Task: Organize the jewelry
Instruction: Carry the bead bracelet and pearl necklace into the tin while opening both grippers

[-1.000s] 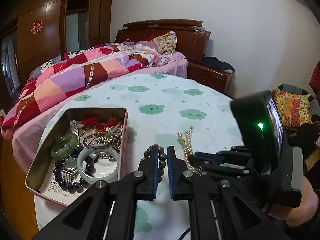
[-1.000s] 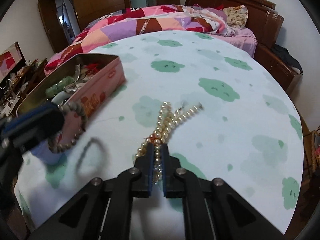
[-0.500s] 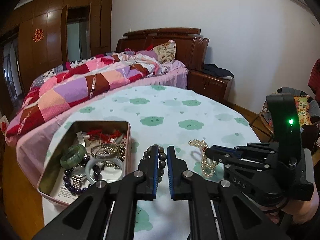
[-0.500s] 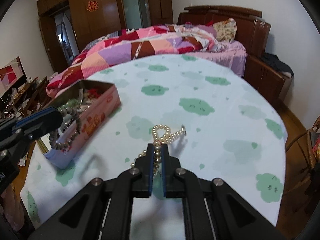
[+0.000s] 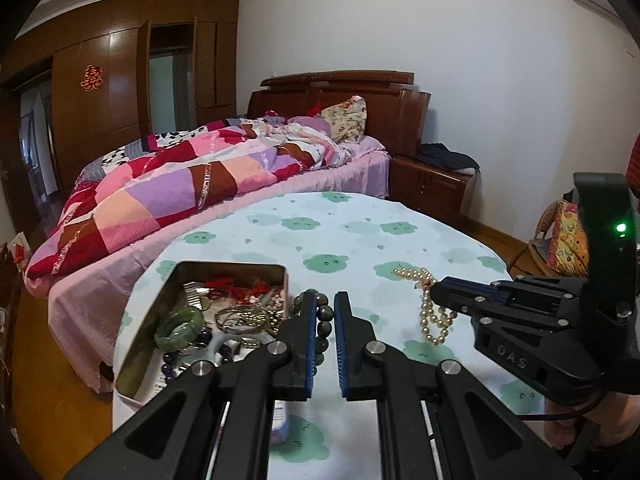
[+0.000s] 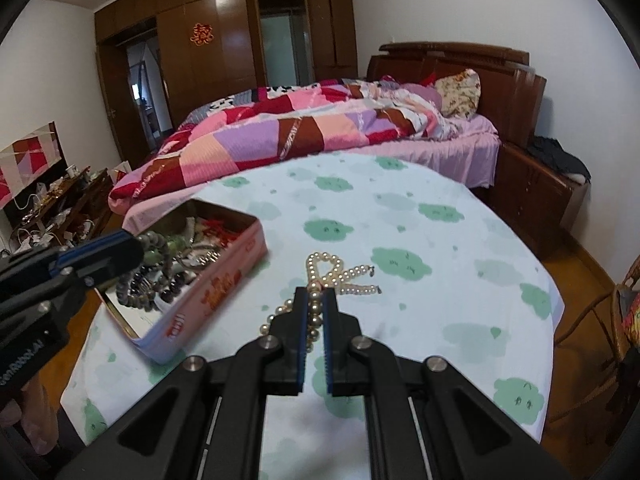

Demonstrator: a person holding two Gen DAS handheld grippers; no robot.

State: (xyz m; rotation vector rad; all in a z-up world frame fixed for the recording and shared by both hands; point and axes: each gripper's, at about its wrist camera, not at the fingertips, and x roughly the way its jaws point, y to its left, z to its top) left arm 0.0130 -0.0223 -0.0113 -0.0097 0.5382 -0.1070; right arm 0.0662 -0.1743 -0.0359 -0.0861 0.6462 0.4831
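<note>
A bed [image 5: 224,176] with a patchwork quilt [image 6: 296,132] lies at twelve o'clock beyond the round table [image 6: 460,248], its wooden headboard [image 5: 360,100] against white wall; a dark wardrobe [image 6: 224,40] stands at eleven.

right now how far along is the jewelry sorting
Done: the tin already holds a green bangle, purple beads and metal bracelets. In hand: the left gripper is shut on a dark bead bracelet, the right gripper on the pearl necklace, partly lifted off the table. Left: both pieces are outside the tin.
</note>
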